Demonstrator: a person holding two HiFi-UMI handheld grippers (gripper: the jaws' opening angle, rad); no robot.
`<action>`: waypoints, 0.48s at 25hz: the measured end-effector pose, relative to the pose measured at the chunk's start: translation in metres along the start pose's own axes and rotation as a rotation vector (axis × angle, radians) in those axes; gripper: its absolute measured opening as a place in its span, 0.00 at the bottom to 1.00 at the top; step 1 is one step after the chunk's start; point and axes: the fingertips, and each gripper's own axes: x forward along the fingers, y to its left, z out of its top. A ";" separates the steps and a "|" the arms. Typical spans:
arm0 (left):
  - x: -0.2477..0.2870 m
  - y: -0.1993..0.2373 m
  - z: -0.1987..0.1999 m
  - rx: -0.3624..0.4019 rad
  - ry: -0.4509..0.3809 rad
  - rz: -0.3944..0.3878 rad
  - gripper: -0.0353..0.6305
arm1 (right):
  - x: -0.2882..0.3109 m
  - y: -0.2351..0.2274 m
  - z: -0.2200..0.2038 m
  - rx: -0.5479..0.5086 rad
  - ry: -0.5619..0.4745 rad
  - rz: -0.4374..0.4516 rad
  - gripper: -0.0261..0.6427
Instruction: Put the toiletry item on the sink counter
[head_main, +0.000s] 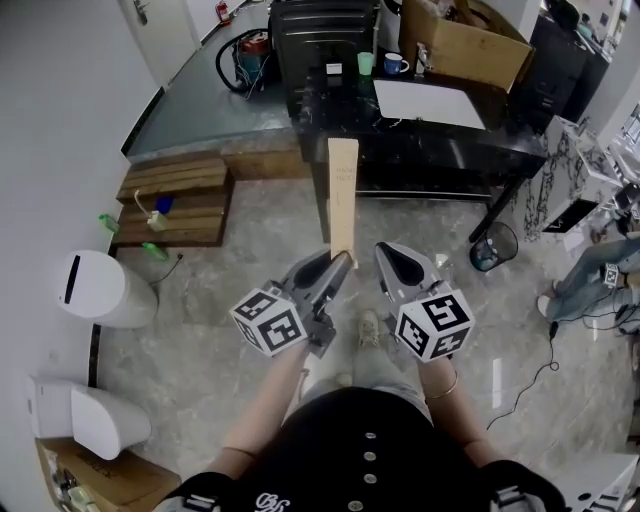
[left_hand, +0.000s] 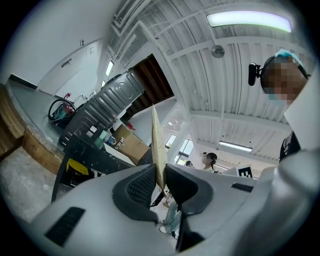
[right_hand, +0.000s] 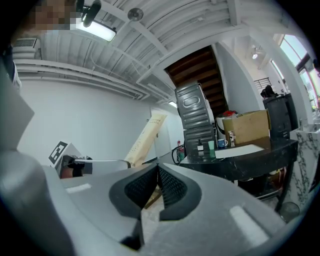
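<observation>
Marble floor (head_main: 250, 230) below, black table (head_main: 440, 150) at twelve o'clock; my left gripper (head_main: 338, 268) jaws clamp the long tan carton (head_main: 343, 195) by its end, upright for carrying; right gripper (head_main: 388, 256) jaws closed, empty

Head view looks down; gripper views tilt up, sharing black table (head_main: 440, 150).

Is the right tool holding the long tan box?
No, the left tool clamps the box; the right tool is shut and empty.
</observation>
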 end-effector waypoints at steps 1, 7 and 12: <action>0.002 0.003 0.000 -0.002 -0.001 0.001 0.15 | 0.003 -0.003 0.000 0.001 -0.002 0.000 0.04; 0.023 0.028 0.005 -0.004 -0.014 0.016 0.16 | 0.034 -0.026 0.000 0.010 -0.004 0.021 0.04; 0.053 0.061 0.015 -0.012 -0.019 0.047 0.16 | 0.066 -0.056 0.002 0.008 0.010 0.034 0.04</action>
